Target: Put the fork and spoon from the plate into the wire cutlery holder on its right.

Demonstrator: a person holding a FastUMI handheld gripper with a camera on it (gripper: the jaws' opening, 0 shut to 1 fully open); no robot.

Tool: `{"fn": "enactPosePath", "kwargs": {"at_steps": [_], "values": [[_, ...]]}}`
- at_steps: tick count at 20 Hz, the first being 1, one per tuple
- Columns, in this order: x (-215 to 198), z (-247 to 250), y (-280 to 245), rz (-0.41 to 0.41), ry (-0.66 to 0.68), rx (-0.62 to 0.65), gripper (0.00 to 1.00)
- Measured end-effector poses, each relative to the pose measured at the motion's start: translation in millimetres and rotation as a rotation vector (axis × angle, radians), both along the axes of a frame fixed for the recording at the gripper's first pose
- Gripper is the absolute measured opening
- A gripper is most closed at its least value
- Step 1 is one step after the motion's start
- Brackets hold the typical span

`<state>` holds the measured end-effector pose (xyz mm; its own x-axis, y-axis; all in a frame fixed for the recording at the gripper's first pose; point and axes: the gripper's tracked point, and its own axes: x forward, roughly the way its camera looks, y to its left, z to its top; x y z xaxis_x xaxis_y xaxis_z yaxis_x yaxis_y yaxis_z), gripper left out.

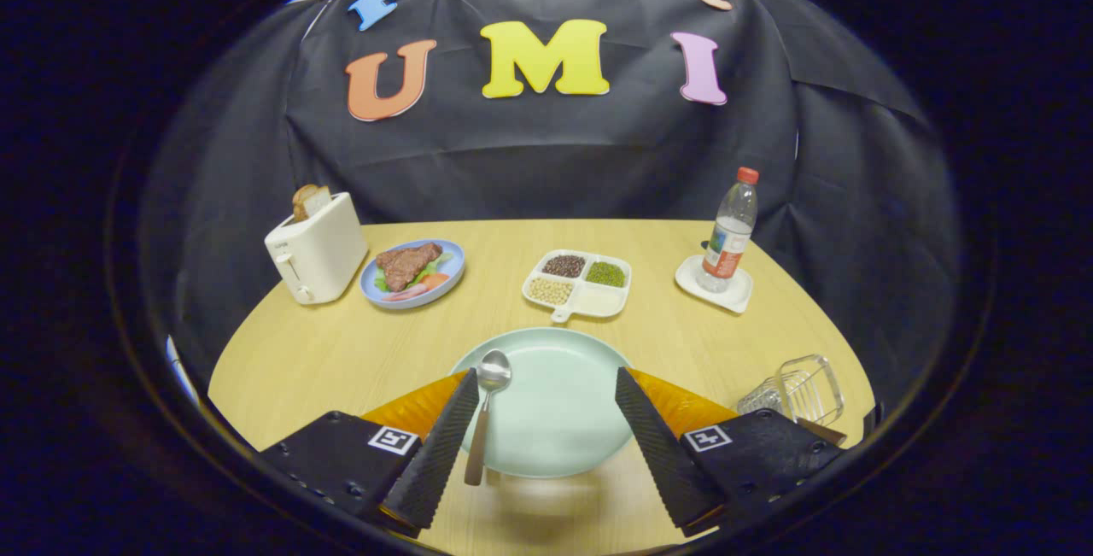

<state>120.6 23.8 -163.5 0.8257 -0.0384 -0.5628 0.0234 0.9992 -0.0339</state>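
Observation:
A pale green plate [559,424] lies on the wooden table just ahead of me, between my fingers. A spoon [488,402] with a metal bowl and a brown handle rests on the plate's left part, right beside my left finger [444,445], its handle reaching over the near rim. My gripper [542,381] hovers open over the plate with nothing between its fingers. The wire cutlery holder [798,389] stands to the right of the plate, beyond my right finger. A brown handle [824,430] shows at its near side; what it belongs to is hidden.
Beyond the plate sits a white divided dish [579,283] of beans. A blue plate [412,272] with meat and a white toaster [316,257] stand at the back left. A water bottle [727,236] on a white coaster is at the back right.

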Motion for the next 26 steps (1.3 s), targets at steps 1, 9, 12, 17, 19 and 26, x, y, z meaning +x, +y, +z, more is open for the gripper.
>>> {"fn": "enactPosePath", "kwargs": {"at_steps": [1,9,12,17,19,26], "values": [[4,-8,2,0.000,0.027,0.007,0.97],[22,-78,24,0.008,0.236,0.058,0.93],[24,-94,28,0.007,0.288,0.055,0.91],[24,-102,41,0.052,0.318,0.066,0.60],[23,-105,42,0.057,0.329,0.063,0.47],[22,-107,42,0.068,0.340,0.069,0.07]]}}
